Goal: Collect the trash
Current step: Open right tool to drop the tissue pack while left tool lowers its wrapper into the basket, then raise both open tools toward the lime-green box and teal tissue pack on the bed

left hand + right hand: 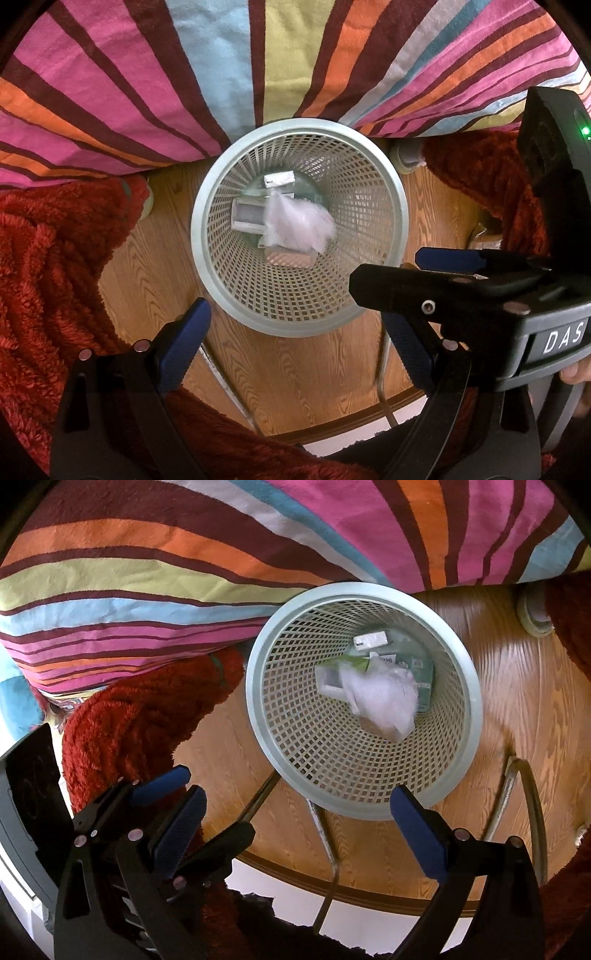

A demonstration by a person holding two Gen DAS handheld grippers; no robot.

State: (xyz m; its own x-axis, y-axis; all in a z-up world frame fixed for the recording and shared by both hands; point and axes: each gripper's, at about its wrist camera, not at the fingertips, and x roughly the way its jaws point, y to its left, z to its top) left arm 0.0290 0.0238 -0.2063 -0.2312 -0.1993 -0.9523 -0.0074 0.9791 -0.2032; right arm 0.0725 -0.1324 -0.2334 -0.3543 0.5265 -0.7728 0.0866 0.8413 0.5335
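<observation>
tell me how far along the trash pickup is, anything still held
Done: the mesh wastebasket already holds a crumpled white plastic bag and small boxes. In hand: nothing, the left gripper and right gripper both hang open and empty over the basket. Left: no loose trash shows on the wooden floor in either view; beyond that, can't tell.

Wooden floor (295, 373), striped bedding (221, 66)
</observation>
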